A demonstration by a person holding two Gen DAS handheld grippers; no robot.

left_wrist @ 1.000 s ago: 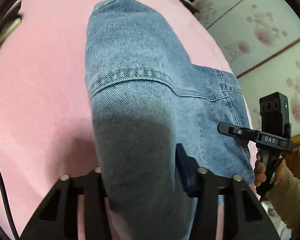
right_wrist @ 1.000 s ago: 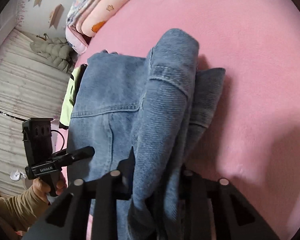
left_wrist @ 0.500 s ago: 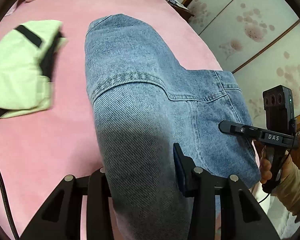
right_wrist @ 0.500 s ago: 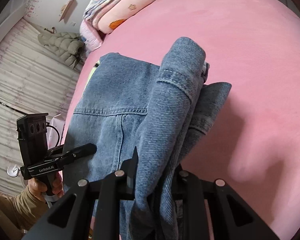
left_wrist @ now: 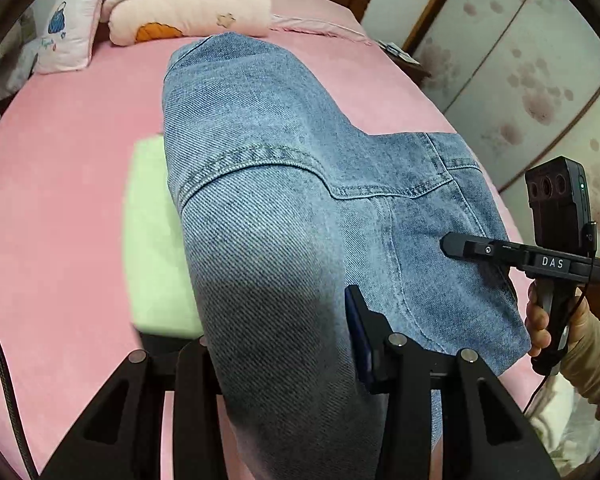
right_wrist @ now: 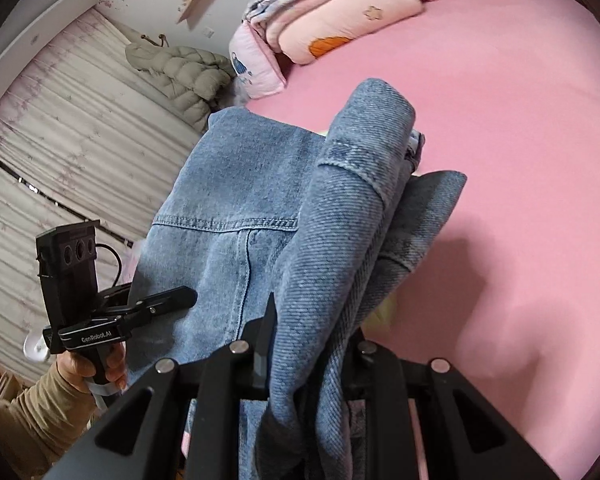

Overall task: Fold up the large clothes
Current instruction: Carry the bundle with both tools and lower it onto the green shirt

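A blue denim garment hangs between both grippers above the pink bed. My left gripper is shut on one bunched side of the denim; the cloth hides its left finger. My right gripper is shut on the other bunched side of the denim garment, which drapes over its fingers. Each gripper shows in the other's view: the right gripper at the denim's right edge, the left gripper at its left edge.
A pale green folded garment lies on the bed under the denim. Folded quilts and pillows are stacked at the head of the bed. A padded jacket hangs by the curtain. Wardrobe doors stand to the right.
Both grippers have lifted the denim and tilted up, so the head of the bed and pillows came into view. The green garment now lies under the denim.
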